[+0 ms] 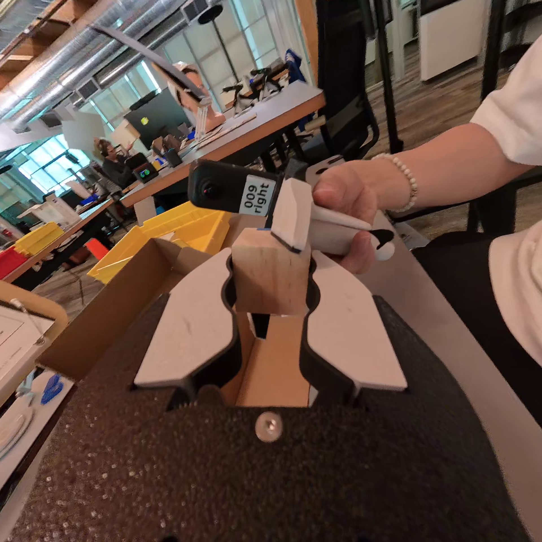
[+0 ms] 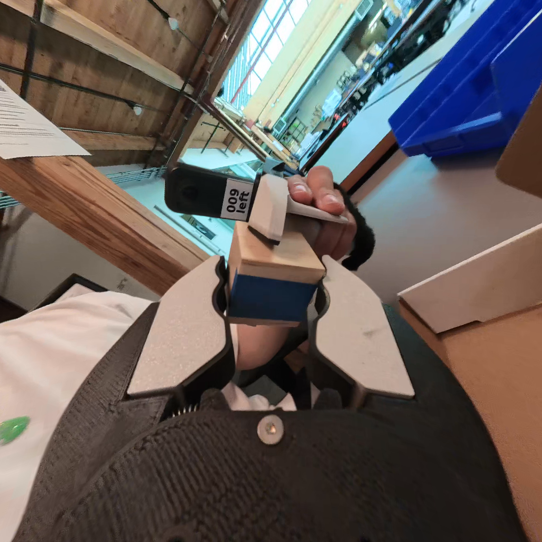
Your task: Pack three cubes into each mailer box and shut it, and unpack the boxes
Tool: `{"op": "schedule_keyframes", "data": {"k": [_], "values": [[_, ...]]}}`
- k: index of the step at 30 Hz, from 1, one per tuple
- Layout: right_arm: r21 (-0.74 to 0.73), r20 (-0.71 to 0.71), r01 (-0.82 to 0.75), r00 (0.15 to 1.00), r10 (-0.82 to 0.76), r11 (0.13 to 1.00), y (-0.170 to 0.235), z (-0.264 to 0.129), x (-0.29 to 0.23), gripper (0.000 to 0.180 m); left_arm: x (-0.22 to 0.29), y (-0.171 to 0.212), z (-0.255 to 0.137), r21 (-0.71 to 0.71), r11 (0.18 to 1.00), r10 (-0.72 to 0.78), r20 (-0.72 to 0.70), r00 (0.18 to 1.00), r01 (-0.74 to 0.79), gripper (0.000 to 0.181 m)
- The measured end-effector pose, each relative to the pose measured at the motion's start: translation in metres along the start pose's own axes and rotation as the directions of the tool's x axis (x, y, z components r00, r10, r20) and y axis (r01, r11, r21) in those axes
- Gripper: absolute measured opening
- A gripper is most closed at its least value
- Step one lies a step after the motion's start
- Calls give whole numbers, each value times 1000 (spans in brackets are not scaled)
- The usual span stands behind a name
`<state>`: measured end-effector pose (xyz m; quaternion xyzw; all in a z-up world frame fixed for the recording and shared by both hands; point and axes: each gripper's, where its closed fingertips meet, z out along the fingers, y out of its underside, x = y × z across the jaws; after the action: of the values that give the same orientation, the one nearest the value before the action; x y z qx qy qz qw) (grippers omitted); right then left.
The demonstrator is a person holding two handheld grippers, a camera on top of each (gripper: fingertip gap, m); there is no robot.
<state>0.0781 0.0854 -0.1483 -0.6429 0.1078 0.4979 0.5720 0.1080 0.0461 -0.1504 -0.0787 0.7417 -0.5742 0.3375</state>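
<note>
One wooden cube (image 1: 269,281) with a blue face (image 2: 271,299) is held in the air between both grippers. My left gripper (image 1: 269,269) is shut on its sides. My right gripper (image 2: 272,281) is shut on it too, from the opposite direction. One white finger of the right gripper (image 1: 289,217) lies on the cube's top corner in the left wrist view. A finger of the left gripper (image 2: 269,205) shows the same way in the right wrist view. An open brown mailer box (image 1: 117,293) lies below and left of the cube.
Yellow bins (image 1: 190,223) stand behind the mailer box and a red bin (image 1: 11,258) at the far left. Papers (image 1: 17,337) lie at the left. In the right wrist view a blue bin (image 2: 469,96) and a cardboard box (image 2: 484,366) are to the right. The tips of both grippers are at nearly the same place.
</note>
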Motion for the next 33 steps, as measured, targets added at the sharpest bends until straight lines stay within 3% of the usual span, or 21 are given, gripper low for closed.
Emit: {"op": "schedule_keyframes", "data": {"k": [3,6,8,10,12,15,21,27,30,33], "values": [[-29,-50,-6,999,4,1000,0,-5,13,57,-5,18,0,-116,993,-30,50,998,35,47],[-92,-282,112,950,-134,989,-5,-22,42,56,-21,37,-15,-245,969,-6,149,989,43,63],[-220,-476,237,821,-316,946,-9,-42,66,56,-31,43,-31,-272,960,-12,198,980,67,63],[-405,-600,330,608,-520,853,-14,-63,84,56,-39,44,-47,-245,962,-59,238,969,118,59],[-605,-586,332,430,-687,724,-10,-75,97,57,-56,48,-64,-233,956,-94,334,938,178,50],[-779,-469,289,322,-823,557,3,-71,107,57,-71,69,-86,-299,914,-123,441,889,275,44],[-911,-327,149,301,-896,383,5,-57,126,57,-76,97,-110,-427,851,-65,495,867,307,39],[-947,-265,73,375,-889,313,13,-49,149,58,-88,97,-144,-314,853,-167,594,787,418,37],[-966,-220,41,383,-897,255,23,-53,159,56,-100,104,-171,-228,828,-236,687,687,513,34],[-975,-190,35,374,-908,218,30,-55,167,54,-112,118,-200,-107,762,-327,788,522,639,32]]}}
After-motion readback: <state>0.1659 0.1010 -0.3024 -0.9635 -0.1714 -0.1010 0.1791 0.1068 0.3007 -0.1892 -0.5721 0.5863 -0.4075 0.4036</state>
